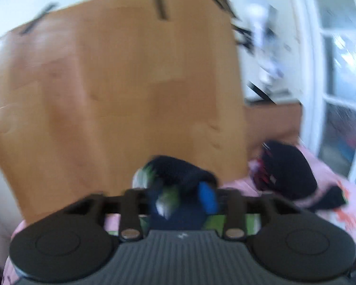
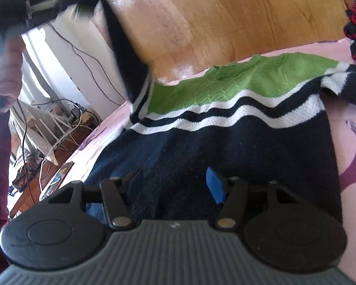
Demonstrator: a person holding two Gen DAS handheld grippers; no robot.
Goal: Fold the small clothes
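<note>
- Sweater [image 2: 225, 142], a small knit one in navy with white stripes and a green yoke, lay flat beneath the right gripper [image 2: 175, 185], whose blue pads stood well apart over the navy body and clasped nothing
- The left gripper [image 1: 180, 199] was heavily blurred; its jaws looked partly apart with a bunch of navy, green and white knit between them, and whether the pads pressed on that knit could not be told
- That knit was the sweater's sleeve [image 2: 128, 54], which in the right wrist view rose off the bed as a dark band running up and away from the shoulder, well clear of the body
- The body itself was spread on a pink bedsheet [image 2: 348, 123], chest and hem flat, the other sleeve lying crumpled at the far side
- Beyond the sheet stood a wooden headboard [image 2: 225, 23], and a second garment, dark with red markings [image 1: 284, 173], sat heaped near its corner, apart from the sweater
- Step in hand, as a judgement: the first sleeve fold, with the lifted sleeve being carried across toward the chest and the body left lying flat
- The next move would call for laying that sleeve straight across the green yoke without dragging the shoulder, then letting go cleanly; the right gripper would need to keep the body from sliding on the smooth sheet
</note>
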